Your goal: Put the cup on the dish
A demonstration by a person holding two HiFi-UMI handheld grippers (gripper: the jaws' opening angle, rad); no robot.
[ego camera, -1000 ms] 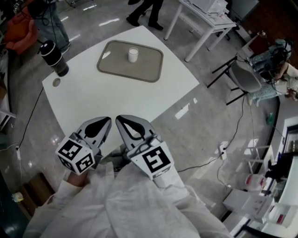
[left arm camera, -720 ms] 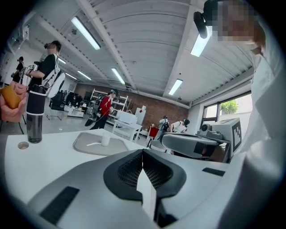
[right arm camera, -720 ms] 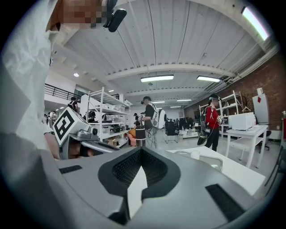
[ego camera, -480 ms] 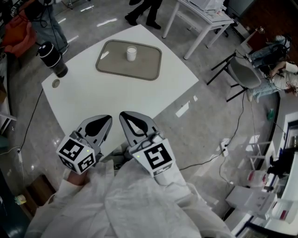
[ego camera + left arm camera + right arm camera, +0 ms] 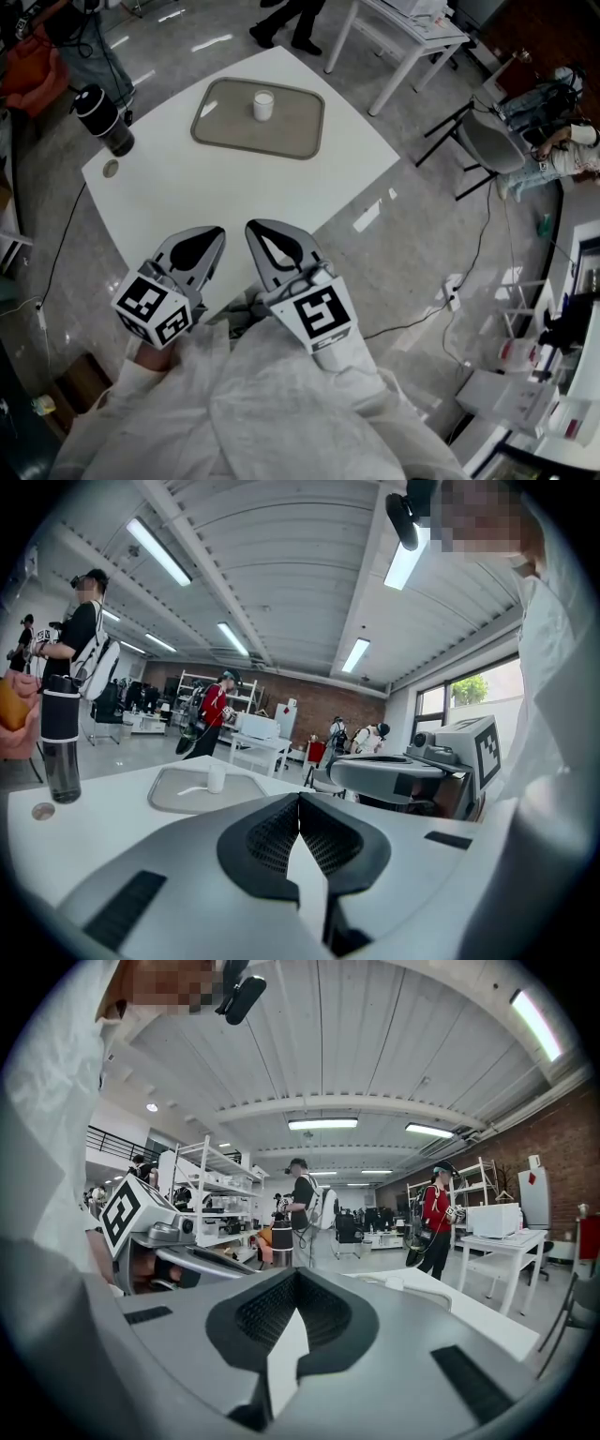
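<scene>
Head view: the cup (image 5: pixel 263 104) stands on the dish (image 5: pixel 298 131) at the far side of the table (image 5: pixel 216 187), well apart from the left gripper (image 5: pixel 214 234) and right gripper (image 5: pixel 255 229), held side by side at its near edge.

Left gripper view: jaws pressed together, empty, with the cup and dish ahead.

Right gripper view: jaws likewise closed on nothing.

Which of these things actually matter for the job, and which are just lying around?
For the job:
- cup, standing on the tray
- left gripper and right gripper, both shut and empty, near the table's front edge

Just lying about:
- bottle at the table's corner
- small disc beside it
- chair on the floor
</scene>
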